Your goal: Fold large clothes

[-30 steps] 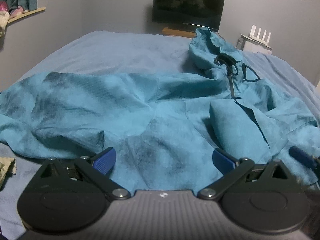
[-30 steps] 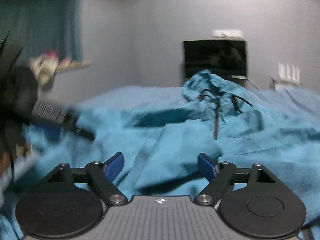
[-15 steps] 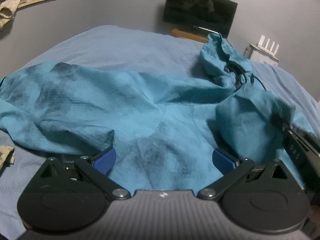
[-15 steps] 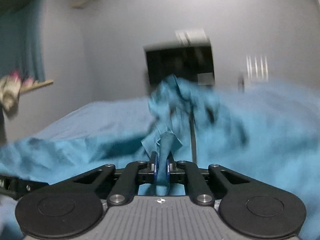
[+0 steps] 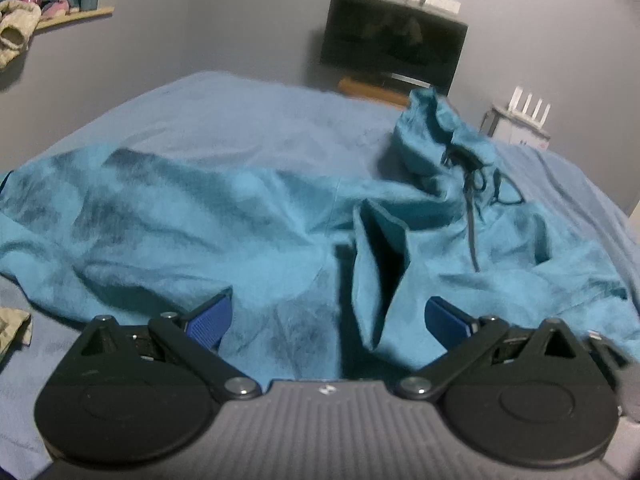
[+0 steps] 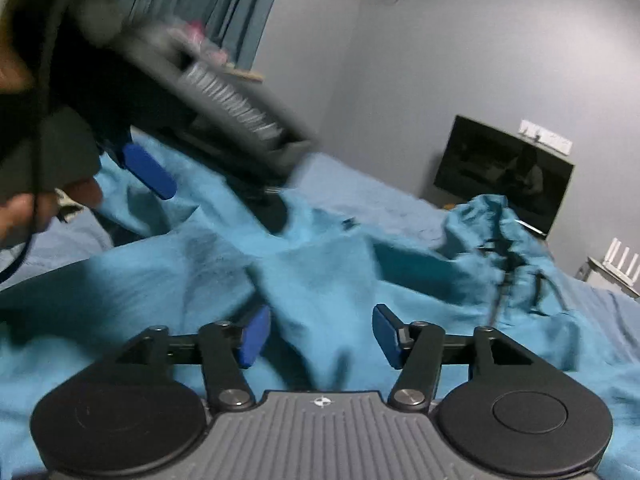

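A teal hooded jacket [image 5: 240, 232] lies spread and rumpled across the bed, its hood [image 5: 436, 136] and dark drawstring [image 5: 472, 216] bunched at the far right. A raised fold [image 5: 380, 264] of it stands up in front of my left gripper [image 5: 328, 318], which hovers open just above the cloth. In the right wrist view the jacket [image 6: 320, 272] lies under my right gripper [image 6: 320, 334]. Its jaws are opening, with a ridge of cloth between the pads but not pressed. The left gripper's blue pad [image 6: 148, 170] and a hand [image 6: 24, 208] show blurred at the upper left.
The blue bed cover [image 5: 240, 112] stretches beyond the jacket. A dark TV [image 5: 394, 42] hangs on the far wall, with a white router [image 5: 528, 108] to its right. A shelf [image 5: 72, 14] with soft items sits at the upper left. A pale cloth [image 5: 12, 324] lies at the left edge.
Half a second ago my right gripper was shut on a pinch of the jacket; now its jaws are apart and it has rolled and shifted. The released fold stands up. The left gripper barely moved.
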### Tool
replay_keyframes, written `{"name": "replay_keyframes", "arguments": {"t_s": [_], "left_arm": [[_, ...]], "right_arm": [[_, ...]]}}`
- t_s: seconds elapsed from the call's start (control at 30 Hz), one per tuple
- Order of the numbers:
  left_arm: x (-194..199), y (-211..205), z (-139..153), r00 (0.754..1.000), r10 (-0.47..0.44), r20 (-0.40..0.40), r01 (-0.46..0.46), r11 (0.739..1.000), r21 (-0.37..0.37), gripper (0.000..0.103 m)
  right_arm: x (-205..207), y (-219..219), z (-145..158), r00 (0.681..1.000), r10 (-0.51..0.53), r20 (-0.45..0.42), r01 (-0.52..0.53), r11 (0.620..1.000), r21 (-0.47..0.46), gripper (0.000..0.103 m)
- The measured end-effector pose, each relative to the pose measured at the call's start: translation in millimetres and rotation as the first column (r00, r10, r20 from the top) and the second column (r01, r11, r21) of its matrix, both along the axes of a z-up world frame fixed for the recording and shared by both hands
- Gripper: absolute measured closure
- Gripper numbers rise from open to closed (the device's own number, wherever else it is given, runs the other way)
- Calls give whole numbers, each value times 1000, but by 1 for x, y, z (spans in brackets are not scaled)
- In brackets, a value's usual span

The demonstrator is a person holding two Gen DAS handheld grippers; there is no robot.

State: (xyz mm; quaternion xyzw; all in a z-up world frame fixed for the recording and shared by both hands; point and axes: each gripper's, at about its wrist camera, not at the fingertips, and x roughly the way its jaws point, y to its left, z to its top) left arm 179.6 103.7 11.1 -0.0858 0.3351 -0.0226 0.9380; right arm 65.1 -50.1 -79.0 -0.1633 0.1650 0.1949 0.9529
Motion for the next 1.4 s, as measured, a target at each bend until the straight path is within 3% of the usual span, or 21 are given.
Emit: {"name": "replay_keyframes", "arguments": {"t_s": [0.13, 0.23, 0.3, 0.43, 0.53, 0.63, 0.67, 0.73, 0.8, 0.87, 1.1, 1.17, 1.27, 1.4], "left_arm": [[0, -7, 3, 999, -31, 33, 31, 999, -5, 0], [9, -24, -5, 998, -63, 19, 62, 996, 62, 0], [16, -35, -16, 997, -77, -9, 77, 991, 107, 3], [26, -43, -43, 992, -87, -93, 103, 977, 185, 20], [30, -43, -61, 989, -74, -128, 105, 959, 262, 32], [32, -41, -72, 987, -72, -141, 110, 954, 280, 33], [33, -41, -75, 987, -73, -143, 112, 951, 289, 33], [34, -45, -80, 987, -79, -141, 120, 942, 312, 32], [35, -52, -87, 986, -95, -140, 138, 930, 341, 30], [35, -56, -92, 985, -101, -143, 148, 918, 367, 30], [38, -54, -82, 986, -91, -140, 135, 929, 344, 30], [36, -55, -77, 989, -92, -115, 125, 933, 336, 30], [34, -55, -69, 993, -106, -53, 117, 946, 302, 29], [36, -58, -64, 992, -125, -9, 122, 952, 279, 28]], "right_arm": [[-17, -67, 21, 996, -88, 6, 87, 995, 38, 44], [-8, -125, 29, 970, -242, -8, 242, 970, 18, 53], [0, -163, 27, 937, -348, -25, 348, 937, 2, 66], [24, -215, 17, 884, -460, -78, 459, 888, -29, 68], [44, -240, -6, 848, -516, -118, 506, 856, -106, 69], [60, -259, -31, 814, -569, -119, 543, 817, -195, 70], [62, -267, -37, 791, -605, -92, 576, 787, -220, 70], [70, -279, -48, 737, -671, -80, 643, 732, -224, 69], [73, -303, -55, 692, -706, -150, 683, 708, -181, 69], [73, -318, -58, 689, -692, -216, 686, 719, -115, 68], [78, -344, -12, 782, -552, -290, 604, 786, 134, 48], [91, -352, 0, 788, -529, -314, 593, 789, 160, 43], [116, -362, 6, 791, -502, -350, 583, 792, 182, 27], [151, -382, -2, 771, -475, -425, 596, 773, 218, 25]]}}
